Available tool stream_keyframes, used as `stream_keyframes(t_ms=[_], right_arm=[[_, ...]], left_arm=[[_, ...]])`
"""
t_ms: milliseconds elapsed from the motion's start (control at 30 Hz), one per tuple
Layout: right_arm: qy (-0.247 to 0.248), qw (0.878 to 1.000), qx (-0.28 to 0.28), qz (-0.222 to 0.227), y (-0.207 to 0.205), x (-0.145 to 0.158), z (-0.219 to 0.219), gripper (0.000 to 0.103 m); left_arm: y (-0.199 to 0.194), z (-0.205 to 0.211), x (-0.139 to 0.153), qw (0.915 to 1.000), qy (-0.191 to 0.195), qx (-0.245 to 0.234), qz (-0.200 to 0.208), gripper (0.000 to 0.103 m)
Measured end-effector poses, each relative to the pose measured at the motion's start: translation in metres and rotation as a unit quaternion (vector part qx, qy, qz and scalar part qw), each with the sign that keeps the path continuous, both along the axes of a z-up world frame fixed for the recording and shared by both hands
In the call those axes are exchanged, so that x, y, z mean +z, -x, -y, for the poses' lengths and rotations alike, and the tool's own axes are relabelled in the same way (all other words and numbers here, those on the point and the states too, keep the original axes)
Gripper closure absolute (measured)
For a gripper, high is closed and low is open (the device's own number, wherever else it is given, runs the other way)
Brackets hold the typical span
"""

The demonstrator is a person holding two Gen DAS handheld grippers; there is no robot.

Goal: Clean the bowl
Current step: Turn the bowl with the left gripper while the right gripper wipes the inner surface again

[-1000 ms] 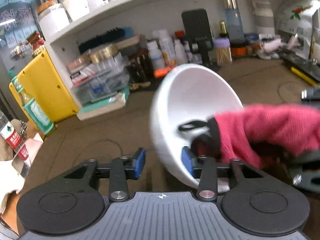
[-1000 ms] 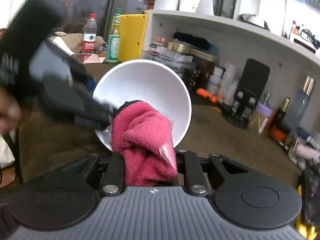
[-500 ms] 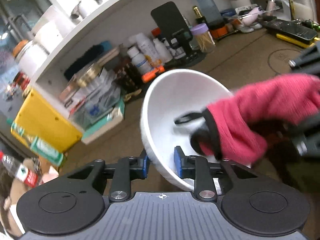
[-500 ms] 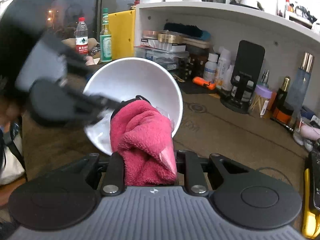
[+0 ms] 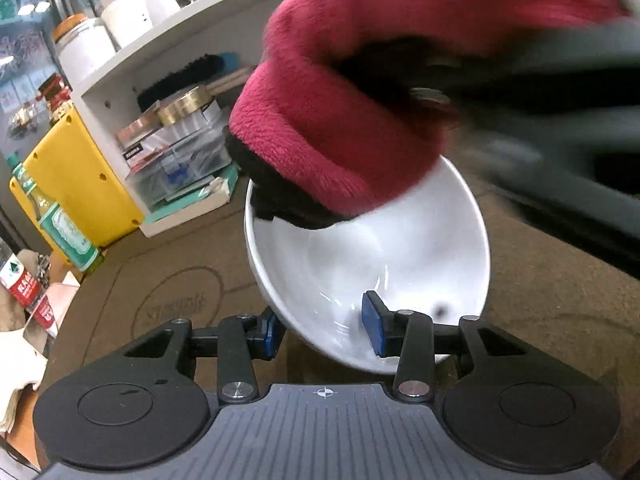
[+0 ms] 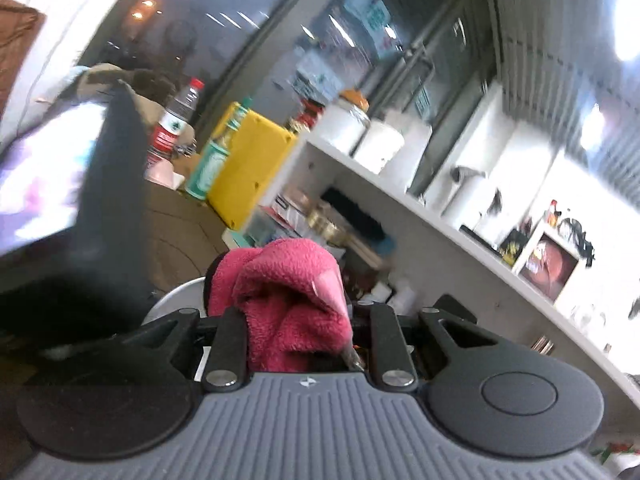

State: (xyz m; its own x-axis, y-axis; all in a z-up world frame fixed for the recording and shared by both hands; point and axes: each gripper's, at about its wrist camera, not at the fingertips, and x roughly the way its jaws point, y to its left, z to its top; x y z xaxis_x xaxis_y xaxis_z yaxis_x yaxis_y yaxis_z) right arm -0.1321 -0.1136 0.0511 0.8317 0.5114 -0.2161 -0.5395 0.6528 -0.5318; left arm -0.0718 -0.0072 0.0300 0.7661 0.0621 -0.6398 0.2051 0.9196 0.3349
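- right gripper point(image 6: 296, 332), clamped on the red cloth point(image 5: 340, 112), has swung up to the white bowl point(image 5: 384, 256)'s far rim.
- left gripper point(image 5: 322, 330), jaws opening slightly, pinches the near rim; wiping is probably reaching the edge.

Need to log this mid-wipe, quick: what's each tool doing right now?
Left tool: jaws opening, pads still astride the white bowl wall, one inside, one outside.
Right tool: closed on the red cloth.

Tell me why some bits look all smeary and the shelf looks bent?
Left wrist view: the red cloth and the right gripper holding it are smeared from fast movement, while the white bowl stays fairly sharp with small shiny glints; the shelf curves because of the fisheye lens. Right wrist view: the whole background is tilted and streaky, ceiling lights stretched into lines.
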Motion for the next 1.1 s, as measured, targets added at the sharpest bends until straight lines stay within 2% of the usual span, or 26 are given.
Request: stream_keyframes(t_ms=[133, 200, 233, 400, 433, 467, 500, 533, 567, 633, 700, 833, 900, 933, 1000, 1100], right_arm=[[0.027, 0.996, -0.005, -0.085, -0.009, -0.036, 0.015, 0.081], [0.031, 0.994, -0.016, -0.107, -0.016, -0.049, 0.019, 0.081], [0.030, 0.993, -0.022, -0.116, -0.019, -0.053, 0.020, 0.081], [-0.032, 0.982, -0.029, -0.185, -0.041, -0.049, 0.037, 0.081], [-0.041, 0.979, -0.028, -0.195, -0.045, -0.048, 0.039, 0.081], [-0.049, 0.977, -0.028, -0.206, -0.048, -0.047, 0.042, 0.081], [-0.058, 0.974, -0.027, -0.216, -0.051, -0.045, 0.044, 0.080], [-0.066, 0.972, -0.026, -0.226, -0.054, -0.044, 0.046, 0.080], [-0.072, 0.969, -0.026, -0.235, -0.057, -0.044, 0.048, 0.080], [-0.082, 0.965, -0.034, -0.246, -0.063, -0.043, 0.050, 0.078], [-0.082, 0.966, -0.045, -0.243, -0.064, -0.042, 0.051, 0.077], [-0.071, 0.972, -0.062, -0.213, -0.066, -0.038, 0.045, 0.076], [-0.058, 0.980, -0.068, -0.179, -0.066, -0.032, 0.036, 0.077], [-0.052, 0.985, -0.068, -0.152, -0.065, -0.026, 0.029, 0.078], [-0.051, 0.989, -0.062, -0.123, -0.064, -0.018, 0.022, 0.081], [-0.059, 0.994, -0.019, -0.086, -0.056, 0.001, 0.011, 0.084]], left_arm=[[-0.001, 0.000, 0.003, 1.0000, 0.001, -0.007, -0.004, 0.056], [-0.002, 0.002, 0.008, 0.9999, -0.002, -0.014, -0.002, 0.043], [-0.004, 0.006, 0.014, 0.9998, -0.009, -0.016, 0.000, 0.043], [-0.032, 0.031, 0.034, 0.9958, -0.083, -0.028, 0.027, 0.043], [-0.034, 0.032, 0.035, 0.9954, -0.087, -0.029, 0.027, 0.043], [-0.039, 0.034, 0.035, 0.9948, -0.092, -0.034, 0.025, 0.047], [-0.045, 0.037, 0.035, 0.9942, -0.097, -0.039, 0.023, 0.058], [-0.047, 0.038, 0.033, 0.9942, -0.096, -0.046, 0.011, 0.062], [-0.050, 0.039, 0.031, 0.9940, -0.096, -0.052, 0.000, 0.071], [-0.046, 0.042, 0.024, 0.9929, -0.103, -0.058, -0.009, 0.072], [-0.037, 0.042, 0.018, 0.9925, -0.110, -0.052, 0.000, 0.070], [-0.013, 0.028, 0.019, 0.9970, -0.061, -0.048, -0.001, 0.067], [-0.004, 0.025, 0.017, 0.9978, -0.049, -0.046, -0.001, 0.063], [0.002, 0.022, 0.011, 0.9986, -0.033, -0.041, -0.005, 0.062], [0.003, 0.019, 0.006, 0.9992, -0.022, -0.033, -0.011, 0.062], [0.001, 0.006, -0.001, 0.9997, 0.017, -0.011, -0.013, 0.063]])
